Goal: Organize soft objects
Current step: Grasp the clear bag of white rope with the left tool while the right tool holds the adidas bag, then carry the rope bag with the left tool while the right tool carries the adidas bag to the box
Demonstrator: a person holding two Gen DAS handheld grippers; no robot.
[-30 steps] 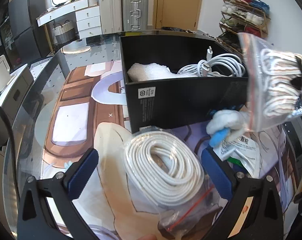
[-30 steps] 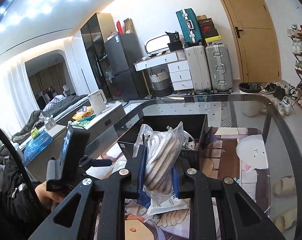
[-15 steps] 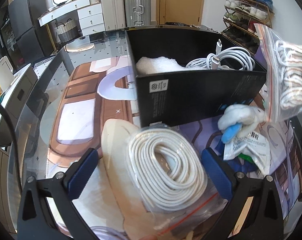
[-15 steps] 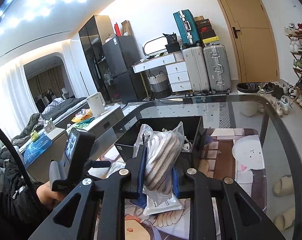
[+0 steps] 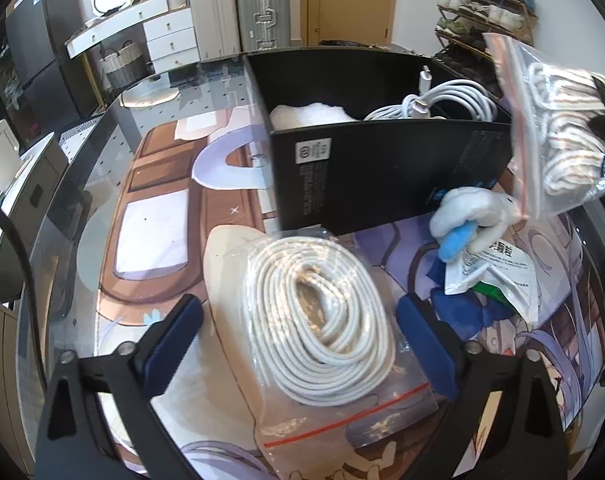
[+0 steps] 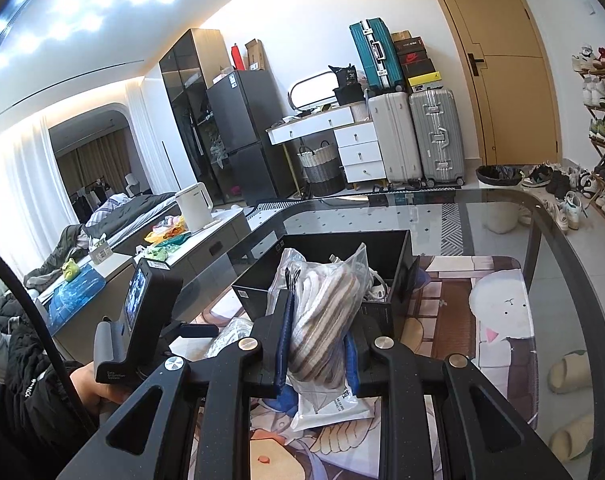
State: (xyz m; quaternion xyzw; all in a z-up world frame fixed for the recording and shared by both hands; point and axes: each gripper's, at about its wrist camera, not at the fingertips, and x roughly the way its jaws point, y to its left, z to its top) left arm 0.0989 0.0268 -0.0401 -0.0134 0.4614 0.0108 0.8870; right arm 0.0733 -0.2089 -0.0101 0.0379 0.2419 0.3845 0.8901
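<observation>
A clear zip bag with a coil of white rope (image 5: 318, 320) lies on the printed mat, between the blue pads of my left gripper (image 5: 302, 340). Its jaws are closing, but the pads stand clear of the bag. My right gripper (image 6: 318, 336) is shut on a second bag holding a striped rope bundle (image 6: 322, 316), which it keeps in the air in front of the black box (image 6: 342, 244). In the left wrist view this bag (image 5: 562, 132) hangs at the right, above the box's corner. The box (image 5: 382, 172) holds a white cable (image 5: 442, 104) and a white soft pad (image 5: 310, 114).
A white and blue plush toy (image 5: 470, 220) and a white printed packet (image 5: 498, 276) lie right of the coil, by the box. The glass table's rim (image 6: 542, 216) curves round at the back and right. A hand (image 6: 102, 388) holds the left gripper's handle.
The left gripper's pads have drawn a little closer together around the bagged coil, and its view has shifted slightly. The right gripper and its bag have stayed put.
</observation>
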